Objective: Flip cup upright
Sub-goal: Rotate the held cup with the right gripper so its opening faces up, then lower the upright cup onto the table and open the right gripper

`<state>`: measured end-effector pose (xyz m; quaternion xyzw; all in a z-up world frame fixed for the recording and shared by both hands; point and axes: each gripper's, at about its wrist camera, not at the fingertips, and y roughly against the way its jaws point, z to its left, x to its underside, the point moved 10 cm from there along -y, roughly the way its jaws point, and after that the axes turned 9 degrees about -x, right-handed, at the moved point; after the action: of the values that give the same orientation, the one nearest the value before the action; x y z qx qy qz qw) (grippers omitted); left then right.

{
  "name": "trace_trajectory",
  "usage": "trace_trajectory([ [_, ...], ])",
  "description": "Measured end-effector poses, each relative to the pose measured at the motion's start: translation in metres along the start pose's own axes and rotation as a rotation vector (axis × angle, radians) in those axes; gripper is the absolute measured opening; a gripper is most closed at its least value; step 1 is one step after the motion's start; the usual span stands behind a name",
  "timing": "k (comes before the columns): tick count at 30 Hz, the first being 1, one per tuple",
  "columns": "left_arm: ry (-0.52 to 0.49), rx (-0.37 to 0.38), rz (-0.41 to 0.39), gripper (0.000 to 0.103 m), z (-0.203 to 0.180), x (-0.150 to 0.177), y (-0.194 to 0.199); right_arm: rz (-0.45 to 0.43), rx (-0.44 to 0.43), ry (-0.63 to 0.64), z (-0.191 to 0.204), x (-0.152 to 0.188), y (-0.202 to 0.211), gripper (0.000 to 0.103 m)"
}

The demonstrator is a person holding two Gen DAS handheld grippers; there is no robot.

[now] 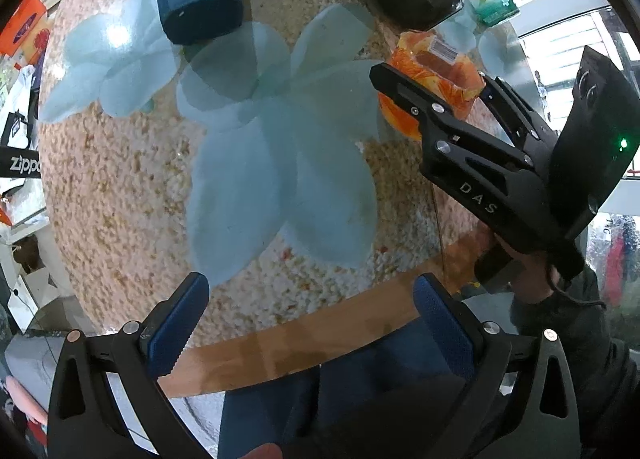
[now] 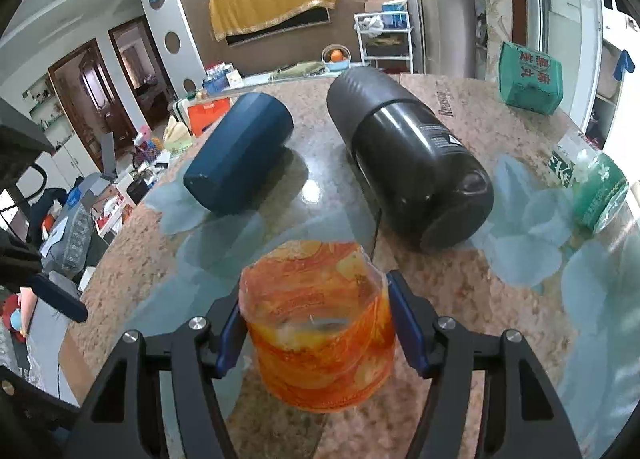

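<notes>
cup point(image 2: 320, 323), one, between gripper pads point(image 2: 406, 323)

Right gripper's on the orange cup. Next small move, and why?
Probably lift it slightly, then begin rotating the wrist. The right gripper has its blue pads against both sides of the orange cup, which sits low over the table. The left gripper is open, near the table edge, holding nothing. Which end is the cup's mouth is unclear.

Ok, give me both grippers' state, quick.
Left gripper: open, holding nothing.
Right gripper: shut on the orange cup.
</notes>
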<state>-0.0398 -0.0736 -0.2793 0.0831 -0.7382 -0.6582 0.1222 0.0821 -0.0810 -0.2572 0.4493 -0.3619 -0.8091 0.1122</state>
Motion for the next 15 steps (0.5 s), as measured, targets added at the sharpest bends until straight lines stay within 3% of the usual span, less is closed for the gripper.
trace_trajectory([
  [10,0.018,0.018,0.014,0.103,0.008,0.0,-0.004,0.016,0.002,0.034,0.005,0.003,0.0,0.063],
  [12,0.018,0.014,0.011,0.103,0.009,-0.001,-0.004,0.016,-0.002,0.022,0.003,0.002,0.001,0.072],
  [14,0.02,0.012,0.005,0.103,0.012,-0.002,-0.003,0.001,-0.008,0.003,0.001,0.0,0.006,0.093],
  [15,0.023,0.006,-0.001,0.103,0.014,-0.003,-0.001,-0.006,-0.011,-0.004,0.002,-0.002,0.01,0.096],
])
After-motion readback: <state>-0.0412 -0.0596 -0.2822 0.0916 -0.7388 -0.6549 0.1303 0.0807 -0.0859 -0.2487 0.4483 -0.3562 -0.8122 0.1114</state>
